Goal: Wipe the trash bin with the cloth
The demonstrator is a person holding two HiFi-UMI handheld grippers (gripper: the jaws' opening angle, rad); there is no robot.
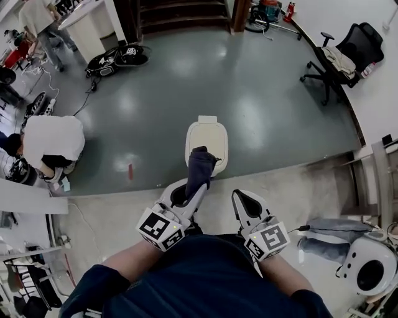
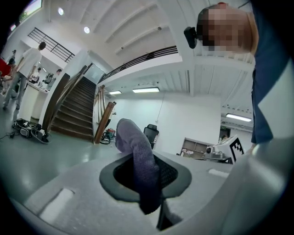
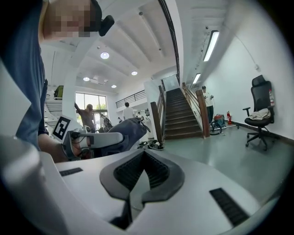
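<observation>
One cloth point(image 1: 200, 168) in left gripper point(image 1: 194, 187) near trash bin point(image 1: 207, 133); right gripper point(image 1: 238, 195) closed.

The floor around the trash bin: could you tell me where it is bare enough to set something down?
Bare floor lies between the trash bin and the office chair, and between the bin and the stairs. It is crowded at the left, around the crouching person and the black gear.

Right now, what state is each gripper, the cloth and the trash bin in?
left gripper: shut on the cloth.
right gripper: fingers shut, nothing between them.
cloth: pinched at one end, the rest sticking out past the fingers.
trash bin: upright, lid down.
</observation>
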